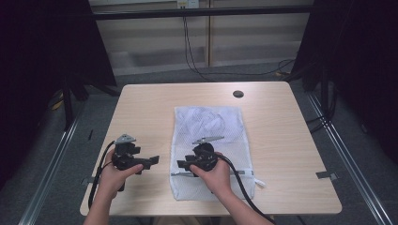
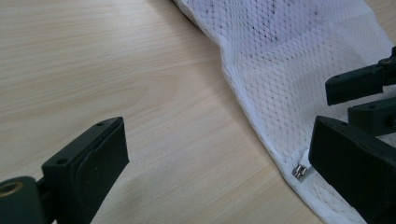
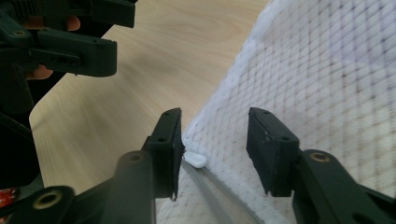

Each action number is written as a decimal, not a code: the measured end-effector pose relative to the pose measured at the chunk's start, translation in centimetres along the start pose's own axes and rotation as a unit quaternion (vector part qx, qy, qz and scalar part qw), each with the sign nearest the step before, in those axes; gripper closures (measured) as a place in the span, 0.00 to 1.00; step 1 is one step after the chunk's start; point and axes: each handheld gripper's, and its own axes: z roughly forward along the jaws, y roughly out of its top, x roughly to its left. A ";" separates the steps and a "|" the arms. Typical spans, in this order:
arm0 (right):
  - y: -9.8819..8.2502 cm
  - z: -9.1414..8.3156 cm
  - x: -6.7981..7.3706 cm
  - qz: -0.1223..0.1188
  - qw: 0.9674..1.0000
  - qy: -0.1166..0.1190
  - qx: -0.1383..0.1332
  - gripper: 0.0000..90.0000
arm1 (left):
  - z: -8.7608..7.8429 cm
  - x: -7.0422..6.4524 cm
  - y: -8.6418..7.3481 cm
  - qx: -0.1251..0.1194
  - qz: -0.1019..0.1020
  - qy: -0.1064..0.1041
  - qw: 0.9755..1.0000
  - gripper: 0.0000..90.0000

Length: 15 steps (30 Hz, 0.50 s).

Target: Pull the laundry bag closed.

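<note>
I'm bringing my right claw point(image 3: 212, 154), half open and gripping nothing, around the zipper pull point(image 3: 195, 161) of the mesh laundry bag point(image 1: 209, 140) lying flat on the table point(image 1: 141, 108); the zip remains unworked, left claw point(image 2: 217, 163) waiting wide alongside.

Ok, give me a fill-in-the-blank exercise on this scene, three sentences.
1. The white ____ laundry bag lies flat on the wooden table.
2. The right gripper has its jaws astride the bag's zipper ____.
3. The left gripper hovers over bare table with jaws ____.

Missing words: mesh; pull; open
</note>
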 end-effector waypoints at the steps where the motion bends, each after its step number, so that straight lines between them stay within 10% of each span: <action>1: 0.0 0.1 0.0 -0.001 1.000 0.000 0.002 0.64 | 0.0 0.0 0.0 0.000 -0.001 0.000 1.000 0.05; 15: -0.6 1.5 0.4 0.013 0.999 0.004 0.039 0.72 | -0.2 0.1 -0.4 0.006 0.000 0.003 1.000 0.05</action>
